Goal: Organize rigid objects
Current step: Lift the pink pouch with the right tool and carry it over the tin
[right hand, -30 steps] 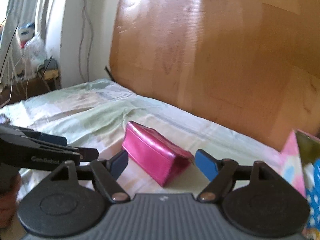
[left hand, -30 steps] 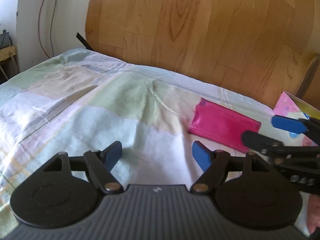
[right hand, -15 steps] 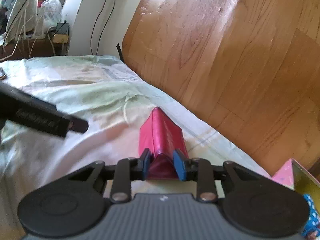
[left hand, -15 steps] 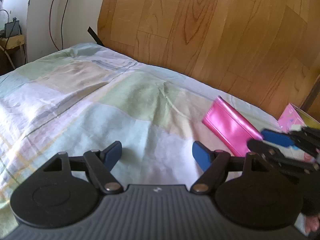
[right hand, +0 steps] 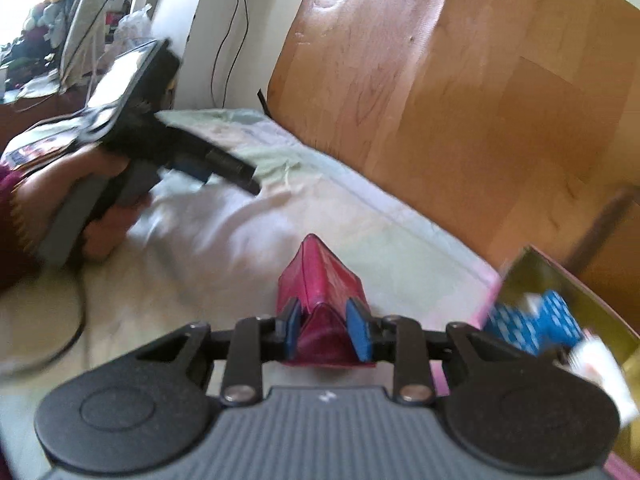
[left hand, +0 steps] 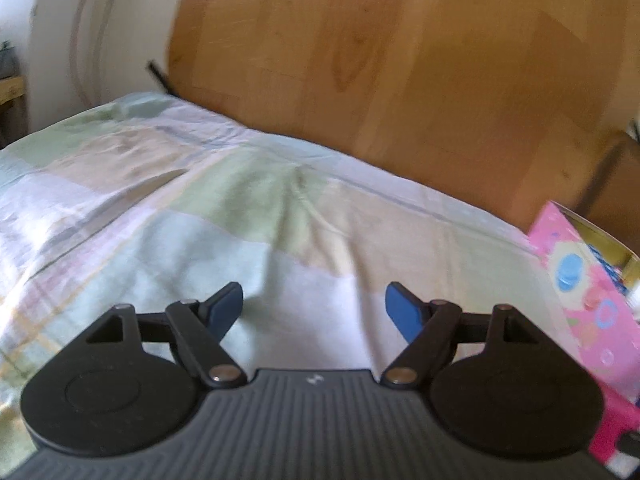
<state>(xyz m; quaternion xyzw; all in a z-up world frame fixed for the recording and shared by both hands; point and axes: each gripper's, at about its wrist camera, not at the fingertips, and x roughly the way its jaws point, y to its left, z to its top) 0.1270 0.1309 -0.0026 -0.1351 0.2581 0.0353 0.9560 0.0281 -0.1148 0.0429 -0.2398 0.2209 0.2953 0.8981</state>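
Right gripper clamps my pink pouch at lower centre; left gripper stands wide over the bedsheet, holding nothing.

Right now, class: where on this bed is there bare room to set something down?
The bedsheet lies bare from the headboard down to the open left tool. It is crowded at the right, by the pink box, where the right tool holds the pink pouch.
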